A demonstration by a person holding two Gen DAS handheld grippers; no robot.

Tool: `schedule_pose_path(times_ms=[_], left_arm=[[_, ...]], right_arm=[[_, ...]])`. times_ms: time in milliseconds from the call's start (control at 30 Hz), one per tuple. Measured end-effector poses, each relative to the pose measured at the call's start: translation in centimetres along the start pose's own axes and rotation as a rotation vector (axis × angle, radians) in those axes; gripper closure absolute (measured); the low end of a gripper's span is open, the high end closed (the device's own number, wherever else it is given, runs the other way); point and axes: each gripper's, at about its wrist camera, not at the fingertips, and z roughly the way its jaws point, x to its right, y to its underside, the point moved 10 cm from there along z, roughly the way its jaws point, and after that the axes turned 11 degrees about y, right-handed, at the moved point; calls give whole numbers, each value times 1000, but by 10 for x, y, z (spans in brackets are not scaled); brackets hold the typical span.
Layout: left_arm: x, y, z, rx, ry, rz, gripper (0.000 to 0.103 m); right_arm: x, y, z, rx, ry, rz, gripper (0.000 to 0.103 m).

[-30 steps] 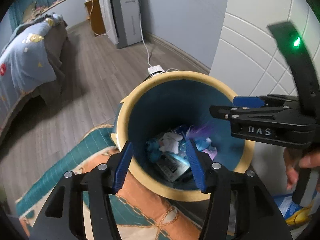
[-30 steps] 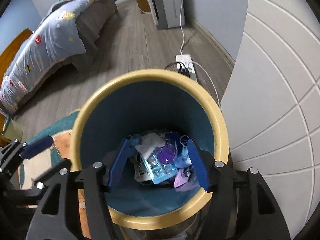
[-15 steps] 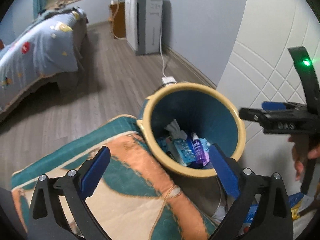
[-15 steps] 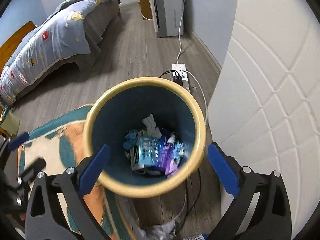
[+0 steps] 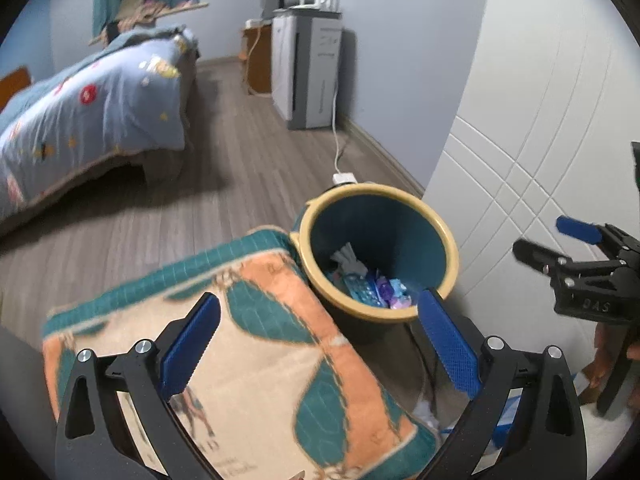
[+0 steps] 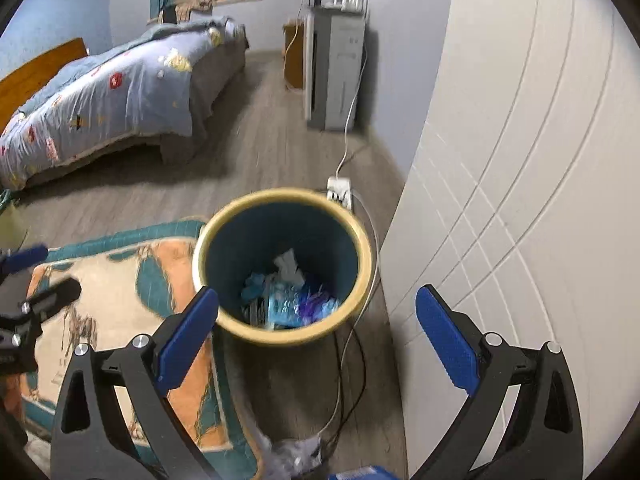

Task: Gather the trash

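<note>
Both hand-held grippers have pulled up and back from the trash bin (image 6: 280, 216) within the last second: the left hand-held gripper (image 5: 320, 344), fingers spread and empty, now hangs over the patterned rug (image 5: 248, 344). The right hand-held gripper (image 6: 316, 344), likewise released, leaves the dropped wrappers (image 6: 288, 300) below and ahead in the bin, so this load looks delivered.

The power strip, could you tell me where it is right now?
The white power strip lies on the floor just behind the trash bin, near the white wardrobe.
</note>
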Motion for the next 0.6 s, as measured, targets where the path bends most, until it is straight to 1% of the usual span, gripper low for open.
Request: schedule_pose_path(times_ms=[33, 67, 133, 167, 200, 267, 400, 500, 600], left_arm=[[0, 2, 1, 3, 10, -10, 5], [-1, 5, 3, 7, 3, -8, 5], [-12, 7, 7, 27, -88, -4, 5], [-15, 8, 7, 37, -117, 1, 5], [-17, 9, 8, 42, -130, 8, 5], [-20, 13, 13, 37, -119, 8, 5], [-25, 16, 18, 18, -111, -14, 5], [-24, 16, 16, 30, -97, -16, 5], [-22, 16, 15, 27, -107, 1, 5]], right_arm=[[-2, -1, 1, 3, -22, 16, 6], [-5, 0, 5, -15, -57, 34, 6], [-8, 6, 17, -69, -96, 62, 6], [-8, 9, 22, -91, -97, 73, 6], [-6, 12, 27, -107, -95, 83, 6], [-2, 13, 32, -119, -85, 99, 6], [8, 13, 32, -106, -35, 103, 6], [13, 15, 29, -106, -26, 111, 6], [13, 16, 28, -110, -20, 119, 6]])
